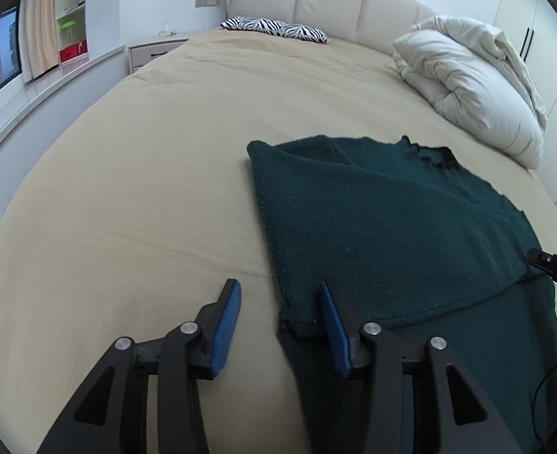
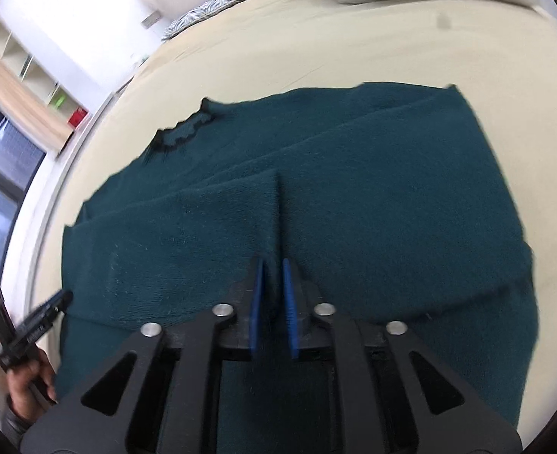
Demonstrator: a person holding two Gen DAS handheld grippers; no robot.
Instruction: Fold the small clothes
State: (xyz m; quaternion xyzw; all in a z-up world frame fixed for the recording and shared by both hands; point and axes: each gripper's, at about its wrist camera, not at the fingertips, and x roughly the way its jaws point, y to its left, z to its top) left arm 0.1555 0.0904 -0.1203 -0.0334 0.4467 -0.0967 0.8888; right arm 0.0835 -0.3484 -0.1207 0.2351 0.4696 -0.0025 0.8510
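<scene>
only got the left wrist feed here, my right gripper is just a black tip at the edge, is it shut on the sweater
Observer: The right wrist view shows the right gripper nearly shut, with a raised ridge of the green sweater running in between its blue pads.
Operator: where on the sweater is that
Observer: Mid-body, nearer the hem than the black-trimmed collar.
Operator: any folds i cant see
Observer: The far side is already folded over the body, its edge running diagonally.
Operator: left gripper look fine from there
Observer: The left gripper appears only at the frame edge, beside the sweater's side; your own view shows it open.
</scene>
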